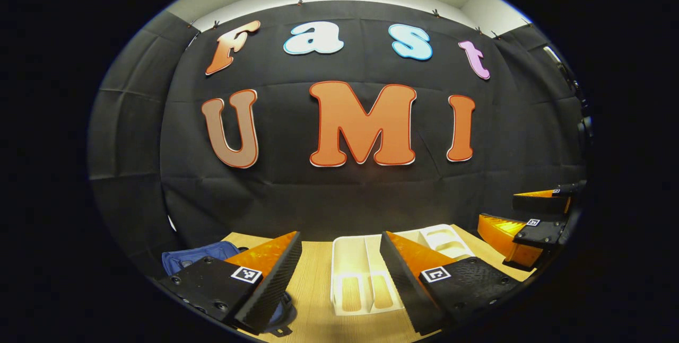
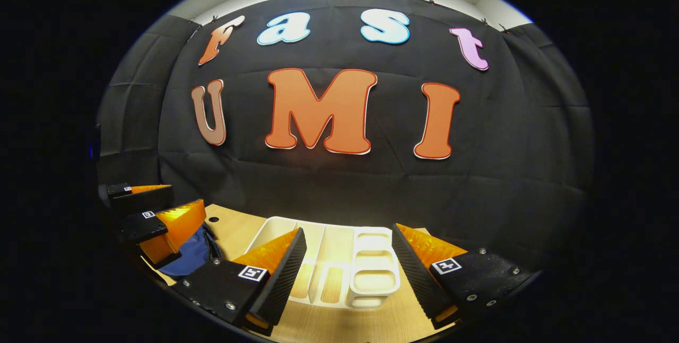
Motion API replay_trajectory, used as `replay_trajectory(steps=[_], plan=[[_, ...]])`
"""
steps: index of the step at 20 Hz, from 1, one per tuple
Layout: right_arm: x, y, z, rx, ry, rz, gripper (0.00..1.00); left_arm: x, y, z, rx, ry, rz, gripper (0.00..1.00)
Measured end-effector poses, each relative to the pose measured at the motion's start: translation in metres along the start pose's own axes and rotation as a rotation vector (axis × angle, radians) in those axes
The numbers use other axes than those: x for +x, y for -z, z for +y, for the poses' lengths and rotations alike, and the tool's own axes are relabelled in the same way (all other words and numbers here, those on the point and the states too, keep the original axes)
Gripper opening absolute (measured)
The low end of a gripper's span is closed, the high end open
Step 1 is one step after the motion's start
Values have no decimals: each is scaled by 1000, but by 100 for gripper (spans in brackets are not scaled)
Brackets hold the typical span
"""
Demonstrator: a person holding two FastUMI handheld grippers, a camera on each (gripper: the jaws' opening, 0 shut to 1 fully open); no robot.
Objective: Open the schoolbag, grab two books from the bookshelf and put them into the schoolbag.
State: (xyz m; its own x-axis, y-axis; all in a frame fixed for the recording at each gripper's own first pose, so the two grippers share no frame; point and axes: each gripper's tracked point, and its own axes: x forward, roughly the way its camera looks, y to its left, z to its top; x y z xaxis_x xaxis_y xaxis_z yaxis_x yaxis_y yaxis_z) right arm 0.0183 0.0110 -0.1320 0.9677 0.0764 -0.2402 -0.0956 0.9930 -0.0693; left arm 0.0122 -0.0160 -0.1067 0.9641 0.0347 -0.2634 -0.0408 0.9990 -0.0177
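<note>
Both jaws stand wide apart and hold nothing. In the left gripper view, the left gripper (image 1: pixel 339 274) shows two orange wedge-shaped fingers with black ribbed pads on the inner faces, and between them a white bookshelf (image 1: pixel 366 274) stands on the light wooden table (image 1: pixel 313 300). This bookshelf is a plastic organizer with rounded corners, upright dividers and long oval cut-outs in its bottom; the wood shows through them. No books can be seen in it from these angles.

Each finger mount is black, with screws, and carries a small square black-and-white marker; it is a code pattern, not readable writing.

To the left, partly behind the left finger, lies the blue schoolbag (image 1: pixel 199 256), made of soft fabric, with a black part near the table edge. Whether it is open or zipped I cannot tell. At the far right of this view the right gripper (image 1: pixel 536 216) appears, fingers also apart.

In the right gripper view, the right gripper (image 2: pixel 347 274) frames the same bookshelf (image 2: pixel 371 269), and the left gripper (image 2: pixel 154 210) hangs above the schoolbag (image 2: pixel 188 255) at the left side of the table (image 2: pixel 233 226).
</note>
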Motion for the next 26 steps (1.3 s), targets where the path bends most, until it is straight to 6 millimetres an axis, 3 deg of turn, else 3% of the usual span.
replay_trajectory(steps=[11,26], plan=[[14,4,-3,-3,24,16,97,18,3,0,6,13,8,93],[20,9,-3,-3,33,29,97,22,7,0,4,34,30,93]])
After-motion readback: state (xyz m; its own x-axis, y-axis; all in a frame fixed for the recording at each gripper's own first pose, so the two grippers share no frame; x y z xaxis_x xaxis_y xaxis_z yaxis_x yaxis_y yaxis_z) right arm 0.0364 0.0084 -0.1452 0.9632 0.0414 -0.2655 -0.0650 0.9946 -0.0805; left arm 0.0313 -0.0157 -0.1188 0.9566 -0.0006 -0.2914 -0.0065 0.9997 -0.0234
